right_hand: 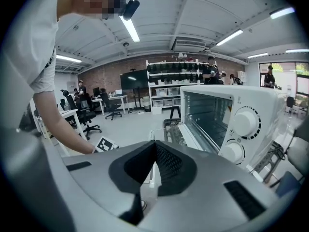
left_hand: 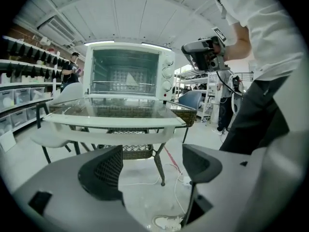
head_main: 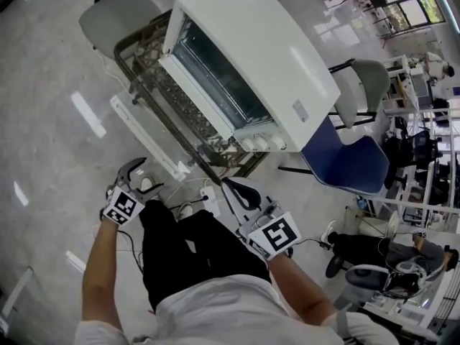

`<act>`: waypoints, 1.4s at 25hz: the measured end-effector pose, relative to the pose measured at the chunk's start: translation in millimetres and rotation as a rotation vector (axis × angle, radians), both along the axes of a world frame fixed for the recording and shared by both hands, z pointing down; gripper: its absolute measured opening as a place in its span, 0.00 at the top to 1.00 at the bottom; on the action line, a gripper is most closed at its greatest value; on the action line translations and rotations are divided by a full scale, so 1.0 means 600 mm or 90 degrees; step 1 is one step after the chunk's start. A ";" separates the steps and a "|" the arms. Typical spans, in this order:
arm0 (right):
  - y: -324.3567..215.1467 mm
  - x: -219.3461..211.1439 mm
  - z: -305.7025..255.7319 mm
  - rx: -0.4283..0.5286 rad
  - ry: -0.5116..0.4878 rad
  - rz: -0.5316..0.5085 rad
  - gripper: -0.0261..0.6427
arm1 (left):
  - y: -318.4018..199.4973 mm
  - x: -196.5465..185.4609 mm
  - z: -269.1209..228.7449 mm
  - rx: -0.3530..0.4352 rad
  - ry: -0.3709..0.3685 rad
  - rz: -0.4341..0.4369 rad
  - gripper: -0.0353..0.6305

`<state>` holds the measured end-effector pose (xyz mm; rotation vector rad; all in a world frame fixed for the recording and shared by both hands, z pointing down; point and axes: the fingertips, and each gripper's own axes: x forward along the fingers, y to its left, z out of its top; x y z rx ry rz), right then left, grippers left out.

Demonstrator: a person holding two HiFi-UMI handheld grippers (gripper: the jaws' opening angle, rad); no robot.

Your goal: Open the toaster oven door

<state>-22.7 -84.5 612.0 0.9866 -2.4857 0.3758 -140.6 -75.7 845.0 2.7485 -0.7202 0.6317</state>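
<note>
A white oven (head_main: 266,42) is seen on a glass-topped wicker table (head_main: 126,49), in the far middle of the scene. Its door (left_hand: 113,111) is already swung down and lies level in front of the cavity. The white bar (left_hand: 116,138) along the door's near edge seems to be the handle, though the wide-angle view leaves this uncertain. Two knobs (right_hand: 244,122) are set on the oven's right side. The left gripper (left_hand: 152,166) is held near the person, well apart from the door, with its jaws spread and nothing between them. The right gripper (right_hand: 154,153) is held near and to the right, its jaws pressed together on nothing. A blue chair (head_main: 345,164) stands to the right of the table.
</note>
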 end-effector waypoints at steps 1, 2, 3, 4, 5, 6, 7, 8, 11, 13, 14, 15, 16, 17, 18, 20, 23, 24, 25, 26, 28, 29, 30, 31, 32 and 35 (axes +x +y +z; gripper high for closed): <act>0.000 -0.001 -0.006 -0.001 -0.002 -0.004 0.93 | 0.004 -0.011 -0.003 -0.007 -0.006 -0.013 0.38; 0.000 -0.002 -0.012 -0.001 -0.005 -0.008 0.93 | 0.008 -0.019 -0.009 -0.014 -0.012 -0.025 0.38; 0.001 -0.003 -0.020 -0.001 -0.007 -0.012 0.93 | 0.011 -0.026 -0.017 -0.019 -0.016 -0.036 0.38; 0.003 -0.004 -0.027 -0.001 -0.009 -0.017 0.93 | 0.012 -0.031 -0.026 -0.025 -0.019 -0.047 0.38; 0.005 -0.004 -0.036 -0.001 -0.011 -0.020 0.93 | 0.012 -0.035 -0.037 -0.030 -0.019 -0.058 0.38; 0.006 -0.003 -0.045 -0.002 -0.014 -0.021 0.93 | 0.011 -0.037 -0.049 -0.037 -0.018 -0.070 0.38; 0.007 -0.002 -0.055 -0.001 -0.019 -0.022 0.93 | 0.007 -0.037 -0.060 -0.045 -0.016 -0.083 0.38; 0.008 0.000 -0.065 0.001 -0.024 -0.022 0.93 | 0.004 -0.038 -0.070 -0.055 -0.015 -0.098 0.38; 0.009 0.010 -0.090 0.013 -0.039 -0.022 0.93 | -0.007 -0.032 -0.095 -0.073 -0.018 -0.130 0.38; 0.009 0.020 -0.105 0.021 -0.047 -0.019 0.93 | -0.016 -0.025 -0.111 -0.068 -0.026 -0.143 0.38; 0.010 0.027 -0.113 0.023 -0.050 -0.016 0.93 | -0.022 -0.021 -0.121 -0.065 -0.031 -0.154 0.39; 0.013 0.035 -0.121 0.023 -0.052 -0.014 0.93 | -0.028 -0.018 -0.132 -0.063 -0.034 -0.168 0.39; 0.018 0.044 -0.130 0.023 -0.053 -0.012 0.93 | -0.032 -0.016 -0.145 -0.061 -0.035 -0.185 0.40; 0.023 0.052 -0.139 0.025 -0.054 -0.011 0.93 | -0.037 -0.012 -0.160 -0.058 -0.034 -0.201 0.43; 0.028 0.060 -0.147 0.027 -0.055 -0.008 0.93 | -0.042 -0.008 -0.174 -0.053 -0.032 -0.216 0.49; 0.034 0.074 -0.158 0.033 -0.060 0.001 0.93 | -0.053 0.003 -0.196 -0.040 -0.028 -0.236 0.55; 0.040 0.093 -0.170 0.039 -0.064 0.015 0.93 | -0.068 0.020 -0.223 -0.018 -0.023 -0.258 0.64; 0.043 0.098 -0.175 0.042 -0.065 0.018 0.93 | -0.072 0.025 -0.232 -0.013 -0.023 -0.262 0.69; 0.044 0.104 -0.180 0.045 -0.066 0.021 0.93 | -0.075 0.030 -0.240 -0.011 -0.020 -0.264 0.77; 0.046 0.110 -0.185 0.048 -0.068 0.026 0.93 | -0.077 0.036 -0.249 -0.011 -0.015 -0.262 0.83; 0.047 0.121 -0.194 0.052 -0.073 0.034 0.93 | -0.081 0.050 -0.264 -0.015 -0.004 -0.256 0.89; 0.047 0.125 -0.199 0.055 -0.076 0.038 0.93 | -0.082 0.055 -0.271 -0.016 -0.004 -0.253 0.91; 0.046 0.129 -0.204 0.058 -0.079 0.040 0.93 | -0.084 0.059 -0.278 -0.016 -0.006 -0.254 0.92; 0.044 0.133 -0.208 0.061 -0.082 0.042 0.93 | -0.088 0.061 -0.288 -0.014 -0.009 -0.257 0.92; 0.042 0.136 -0.212 0.064 -0.085 0.045 0.93 | -0.092 0.061 -0.300 -0.010 -0.013 -0.264 0.92; 0.033 0.145 -0.222 0.069 -0.093 0.055 0.93 | -0.103 0.060 -0.346 0.023 -0.019 -0.284 0.92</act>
